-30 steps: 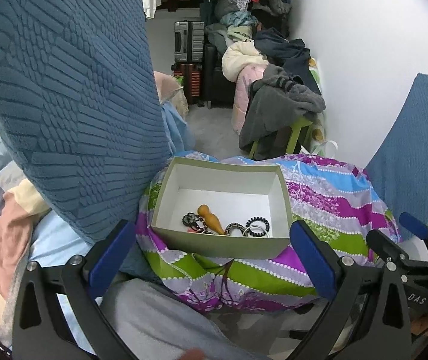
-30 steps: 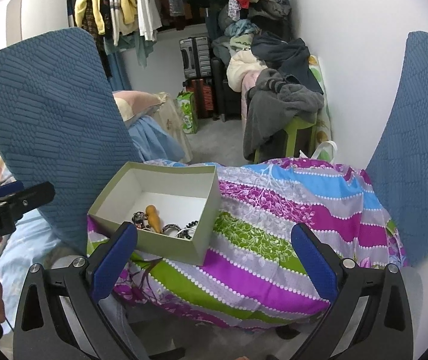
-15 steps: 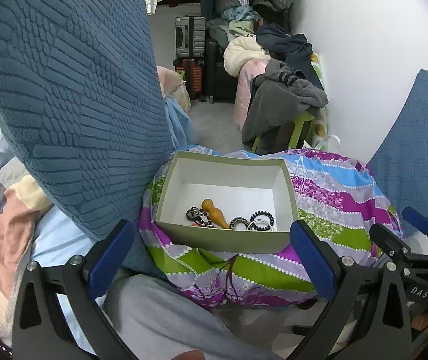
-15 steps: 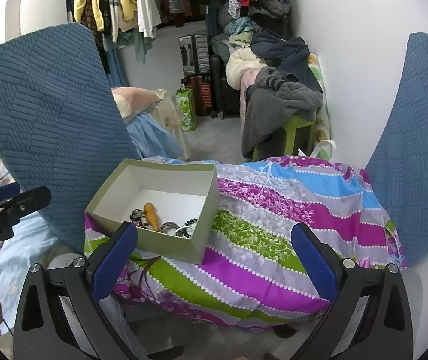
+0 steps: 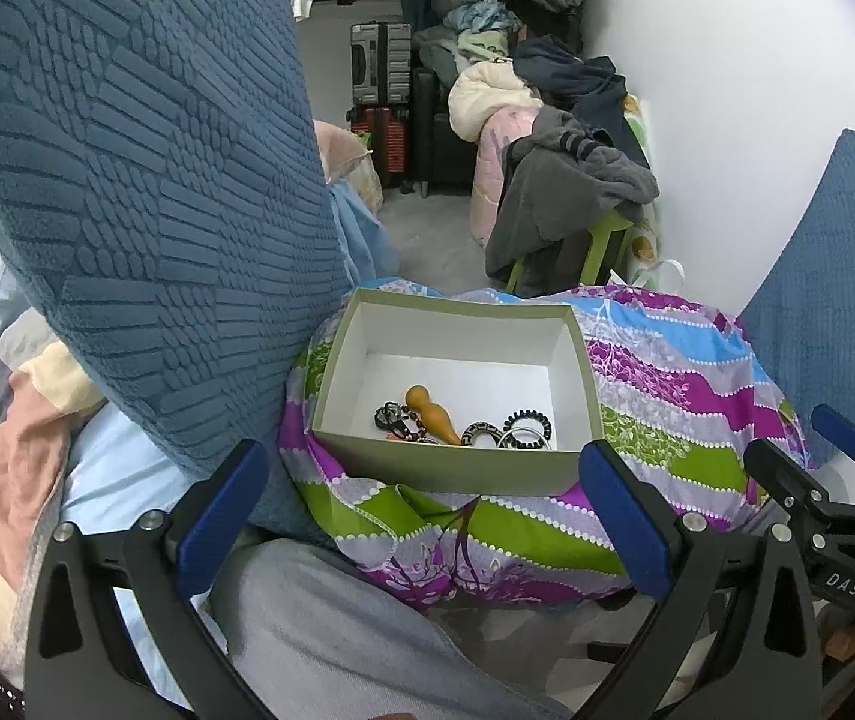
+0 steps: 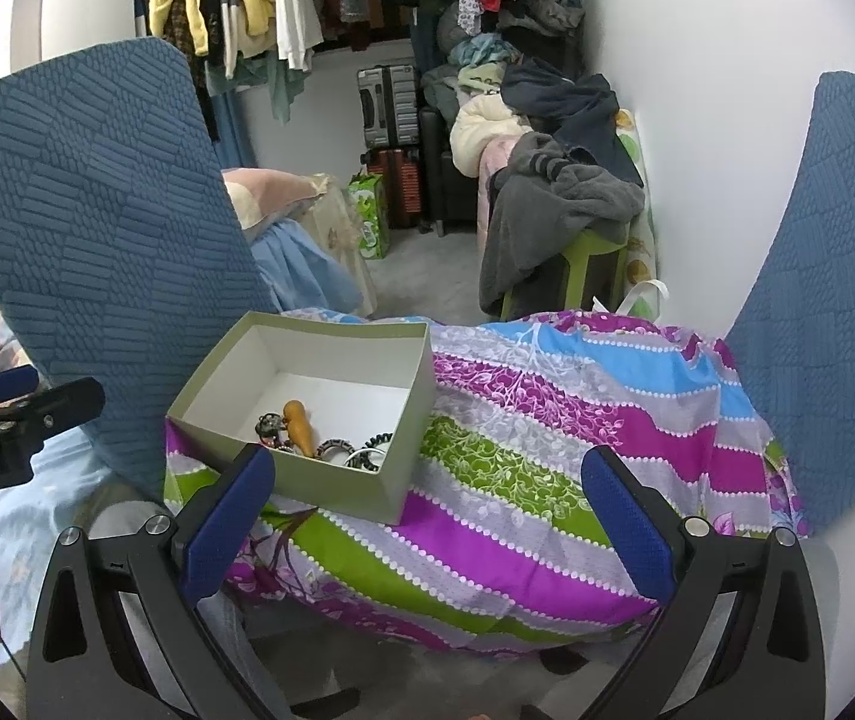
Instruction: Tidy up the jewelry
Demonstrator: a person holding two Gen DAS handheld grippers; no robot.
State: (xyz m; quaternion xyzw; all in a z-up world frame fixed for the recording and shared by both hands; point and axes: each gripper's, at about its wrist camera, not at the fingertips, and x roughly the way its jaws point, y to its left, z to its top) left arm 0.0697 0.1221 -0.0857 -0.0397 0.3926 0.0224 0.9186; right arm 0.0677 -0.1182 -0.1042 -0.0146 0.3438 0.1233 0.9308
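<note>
An open green box (image 5: 463, 468) with a white inside sits on a striped purple, green and blue cloth (image 5: 679, 420). Inside lie an orange wooden gourd (image 5: 430, 414), a dark bead bracelet (image 5: 391, 420), a patterned bangle (image 5: 481, 433) and a black coil hair tie (image 5: 528, 421). The box also shows in the right wrist view (image 6: 337, 480). My left gripper (image 5: 421, 510) is open and empty, just short of the box's near wall. My right gripper (image 6: 427, 510) is open and empty above the cloth, to the right of the box.
A large blue textured cushion (image 5: 145, 180) stands left of the box; another (image 6: 835, 300) leans on the white wall at right. Grey trousers (image 5: 331, 630) lie under the left gripper. Piled clothes, a green stool (image 6: 595, 264) and suitcases (image 6: 388, 102) fill the back.
Both views have shifted slightly; the box sits a little lower and nearer in the left wrist view. Both grippers stay open and empty.
</note>
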